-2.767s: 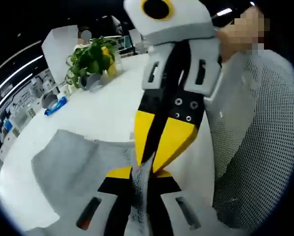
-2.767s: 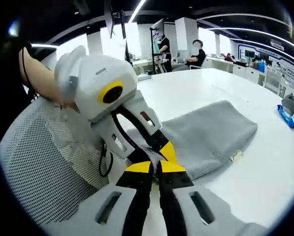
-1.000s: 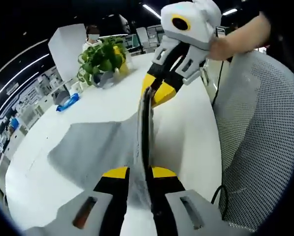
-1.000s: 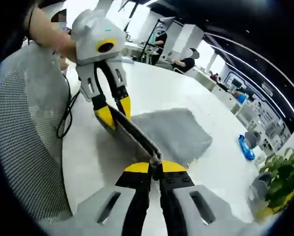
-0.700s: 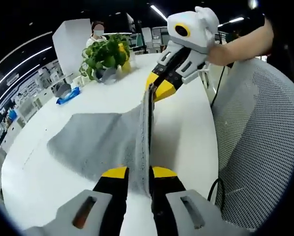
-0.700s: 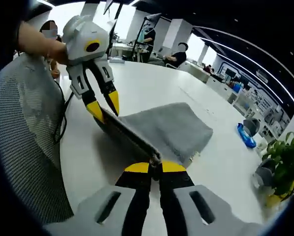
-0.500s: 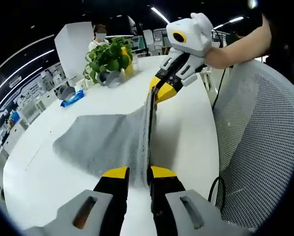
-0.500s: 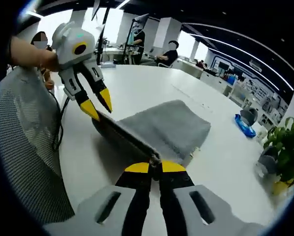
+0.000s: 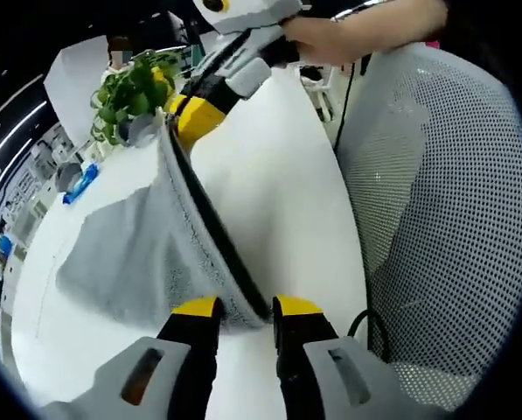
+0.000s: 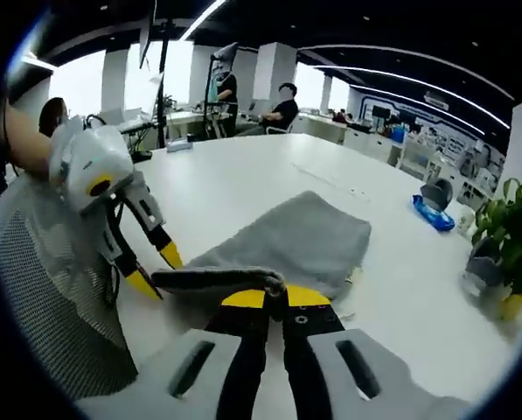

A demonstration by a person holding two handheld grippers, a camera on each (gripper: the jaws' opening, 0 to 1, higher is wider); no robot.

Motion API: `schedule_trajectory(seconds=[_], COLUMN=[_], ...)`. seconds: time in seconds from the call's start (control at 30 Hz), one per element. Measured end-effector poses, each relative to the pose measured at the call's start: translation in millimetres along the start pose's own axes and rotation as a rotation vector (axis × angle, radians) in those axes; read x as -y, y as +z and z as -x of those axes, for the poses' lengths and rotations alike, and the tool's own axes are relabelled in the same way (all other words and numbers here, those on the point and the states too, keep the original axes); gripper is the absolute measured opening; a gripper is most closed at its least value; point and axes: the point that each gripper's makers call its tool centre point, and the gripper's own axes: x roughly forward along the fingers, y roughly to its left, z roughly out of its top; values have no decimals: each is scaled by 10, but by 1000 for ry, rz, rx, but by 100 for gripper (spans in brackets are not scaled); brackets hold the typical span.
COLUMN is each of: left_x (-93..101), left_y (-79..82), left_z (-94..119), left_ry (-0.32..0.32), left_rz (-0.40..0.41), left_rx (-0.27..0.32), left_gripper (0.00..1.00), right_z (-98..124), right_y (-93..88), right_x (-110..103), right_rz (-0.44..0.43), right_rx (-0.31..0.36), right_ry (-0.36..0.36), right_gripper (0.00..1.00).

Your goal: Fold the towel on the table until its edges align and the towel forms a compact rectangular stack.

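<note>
Left gripper (image 9: pixel 243 308) apart beside grey towel (image 9: pixel 138 254) edge, right gripper (image 10: pixel 274 300) clamped on towel corner, white table (image 10: pixel 243 188).

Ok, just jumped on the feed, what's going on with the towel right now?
A person is folding the grey towel on the white table with two handheld grippers. The right gripper is shut on one end of the towel's near edge. The left gripper is at the other end with its jaws apart, the edge lying between them. The far half rests on the table. The fold is not finished.
</note>
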Motion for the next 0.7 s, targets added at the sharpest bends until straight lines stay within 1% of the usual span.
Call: schedule_trajectory(seconds=[0.03, 0.1, 0.17, 0.23, 0.27, 0.3, 0.33, 0.4, 0.43, 0.47, 0.5, 0.53, 0.57, 0.6, 0.63, 0.67, 0.7], left_x=[-67, -167, -313, -467, -535, -583, -643, -706, -735, -781, -811, -853, -878, -921, -975, -998, -1035], left_y=[4, 38, 67, 83, 116, 139, 164, 181, 192, 215, 217, 232, 245, 242, 274, 302, 338], left_z=[9, 45, 128, 227, 285, 326, 372, 427, 451, 494, 519, 558, 586, 625, 691, 739, 811], left_ry=[35, 84, 140, 192, 215, 232, 250, 257, 262, 270, 277, 285, 284, 295, 296, 282, 261], left_rz=[-23, -22, 22, 83, 112, 121, 163, 240, 257, 289, 307, 346, 382, 421, 495, 556, 621], left_rx=[-9, 6, 32, 67, 99, 119, 151, 192, 210, 244, 258, 283, 305, 320, 371, 418, 483], left_gripper=[24, 22, 20, 18, 17, 15, 15, 14, 12, 11, 10, 9, 9, 9, 9, 8, 8], right_z=[16, 32, 56, 82, 97, 105, 109, 114, 120, 125, 139, 147, 167, 184, 211, 220, 254], right_y=[-7, -12, -13, 10, 15, 13, 2, -10, 0, 13, 20, 26, 39, 46, 86, 105, 132], right_x=[43, 87, 146, 190, 214, 230, 240, 257, 251, 240, 235, 217, 173, 145, 114, 104, 63], right_rz=[1, -11, -52, -106, -124, -124, -132, -147, -165, -186, -192, -191, -161, -150, -149, -145, -156], right_rx=[-1, 0, 13, 39, 46, 48, 46, 45, 56, 67, 73, 76, 76, 72, 83, 94, 112], right_ry=[-12, -23, -39, -46, -47, -50, -52, -55, -46, -35, -23, -8, 22, 39, 59, 66, 97], right_gripper=[3, 3, 3, 3, 3, 3, 3, 3, 3, 3, 3, 3, 3, 3, 3, 3, 3])
